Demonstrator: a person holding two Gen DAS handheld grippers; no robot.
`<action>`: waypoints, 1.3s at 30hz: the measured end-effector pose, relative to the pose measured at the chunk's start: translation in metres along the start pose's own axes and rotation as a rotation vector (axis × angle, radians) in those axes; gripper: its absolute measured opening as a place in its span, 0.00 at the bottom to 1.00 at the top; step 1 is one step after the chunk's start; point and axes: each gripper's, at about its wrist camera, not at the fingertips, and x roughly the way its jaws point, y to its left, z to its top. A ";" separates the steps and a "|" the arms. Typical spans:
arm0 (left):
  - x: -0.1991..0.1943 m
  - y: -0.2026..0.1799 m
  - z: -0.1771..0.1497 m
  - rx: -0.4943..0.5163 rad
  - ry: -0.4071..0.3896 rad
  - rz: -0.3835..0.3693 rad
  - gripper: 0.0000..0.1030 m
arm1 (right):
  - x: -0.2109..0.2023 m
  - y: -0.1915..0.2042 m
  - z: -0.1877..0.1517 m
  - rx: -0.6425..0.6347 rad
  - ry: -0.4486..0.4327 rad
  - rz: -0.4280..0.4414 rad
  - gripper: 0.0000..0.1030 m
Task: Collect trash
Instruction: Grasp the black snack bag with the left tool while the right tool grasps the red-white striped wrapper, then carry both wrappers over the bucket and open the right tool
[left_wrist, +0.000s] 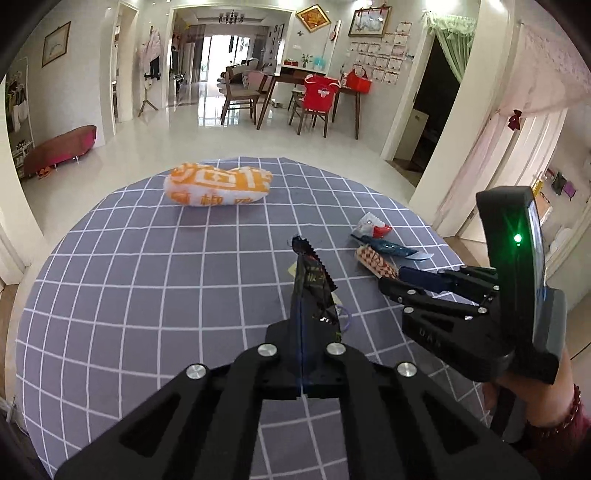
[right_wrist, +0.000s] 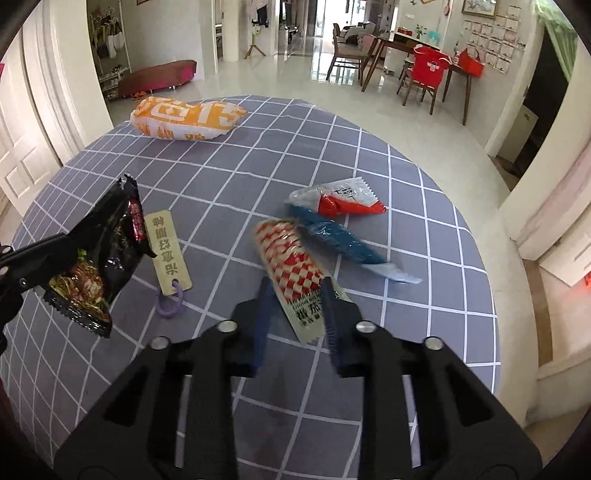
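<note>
My left gripper (left_wrist: 301, 295) is shut on a black snack wrapper (left_wrist: 314, 280) and holds it above the table; the wrapper also shows at the left of the right wrist view (right_wrist: 98, 254). My right gripper (right_wrist: 295, 295) is open, its fingers on either side of a red-and-white checked sachet (right_wrist: 291, 258) that lies on the cloth. A blue sachet (right_wrist: 340, 240) and a red-and-white sachet (right_wrist: 343, 201) lie just beyond it. An orange-and-white bag (right_wrist: 184, 118) lies at the far side of the table.
The round table has a grey checked cloth (right_wrist: 424, 258). A beige tag with a purple loop (right_wrist: 170, 251) lies on it by the black wrapper. Beyond the table are white floor, a dining table with chairs (right_wrist: 424, 74) and a low red bench (right_wrist: 159, 77).
</note>
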 end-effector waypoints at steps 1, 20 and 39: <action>-0.002 0.001 -0.001 -0.004 -0.001 -0.004 0.00 | -0.002 0.000 -0.001 0.003 -0.005 0.003 0.15; -0.060 -0.003 -0.040 -0.006 -0.037 -0.007 0.00 | -0.092 0.033 -0.041 0.109 -0.185 0.220 0.10; -0.113 -0.058 -0.052 0.058 -0.106 -0.049 0.00 | -0.164 0.023 -0.086 0.172 -0.281 0.291 0.10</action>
